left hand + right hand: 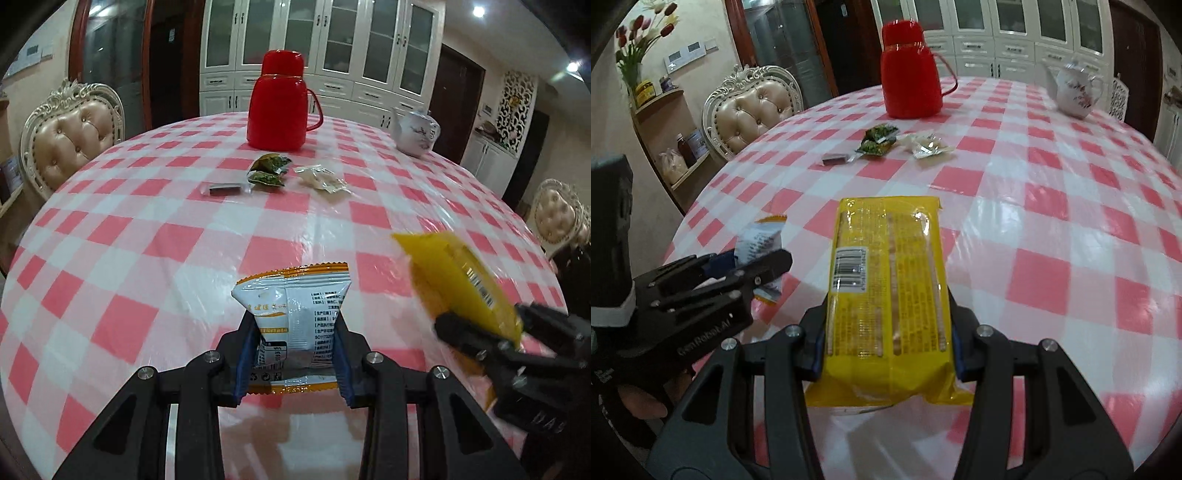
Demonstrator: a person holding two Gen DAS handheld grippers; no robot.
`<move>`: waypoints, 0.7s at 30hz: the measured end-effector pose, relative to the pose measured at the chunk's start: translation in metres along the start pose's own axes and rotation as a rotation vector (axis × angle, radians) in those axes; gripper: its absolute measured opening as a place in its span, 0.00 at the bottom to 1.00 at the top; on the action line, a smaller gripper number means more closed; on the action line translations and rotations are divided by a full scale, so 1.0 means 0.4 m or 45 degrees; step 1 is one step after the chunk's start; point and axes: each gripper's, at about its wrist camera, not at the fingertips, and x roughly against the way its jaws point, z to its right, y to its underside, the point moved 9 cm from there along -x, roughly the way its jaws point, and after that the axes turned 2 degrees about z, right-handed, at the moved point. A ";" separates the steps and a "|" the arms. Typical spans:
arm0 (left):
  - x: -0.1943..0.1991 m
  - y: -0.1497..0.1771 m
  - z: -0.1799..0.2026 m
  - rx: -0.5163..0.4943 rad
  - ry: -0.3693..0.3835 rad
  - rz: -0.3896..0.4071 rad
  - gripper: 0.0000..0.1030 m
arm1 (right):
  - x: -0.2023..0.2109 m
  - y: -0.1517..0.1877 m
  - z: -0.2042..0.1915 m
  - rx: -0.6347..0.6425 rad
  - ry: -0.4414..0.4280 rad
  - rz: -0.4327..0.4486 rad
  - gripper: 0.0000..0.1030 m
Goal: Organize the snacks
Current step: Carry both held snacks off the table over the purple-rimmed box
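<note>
Carrying step in hand, judging by both loads off the cloth. Left gripper (293,343) clamped on a small white-and-orange plastic snack packet (295,317), blue pads pressed against its two sides, packet held above the glossy pink-and-white checked tablecloth (129,240). Right gripper (888,347) clamped the same way on a long yellow plastic biscuit pack (886,273), barcode side up, likewise clear of the table. Each gripper visible in the other's view, side by side at the near edge.

Farther across the table, near the red plastic thermos jug (277,103): a loose cluster of small snacks — a dark bar in clear wrap (224,191), two green foil packets (269,170) touching each other, pale sweets in clear wrappers (321,179) just beside them. White floral porcelain teapot (417,133) well apart, to the right.

Next move, probably: bring both packs forward to that cluster and set them down next to it. Calls for lowering flat before letting go, keeping the two grippers from crossing, and stopping short of the thermos jug.
</note>
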 end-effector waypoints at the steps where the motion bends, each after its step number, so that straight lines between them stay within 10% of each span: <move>1: 0.010 0.010 0.004 -0.002 0.012 -0.001 0.37 | 0.019 0.002 0.001 0.012 0.015 0.011 0.51; 21: 0.119 0.110 0.076 -0.120 0.075 0.003 0.37 | 0.202 0.126 -0.039 0.150 -0.019 0.068 0.52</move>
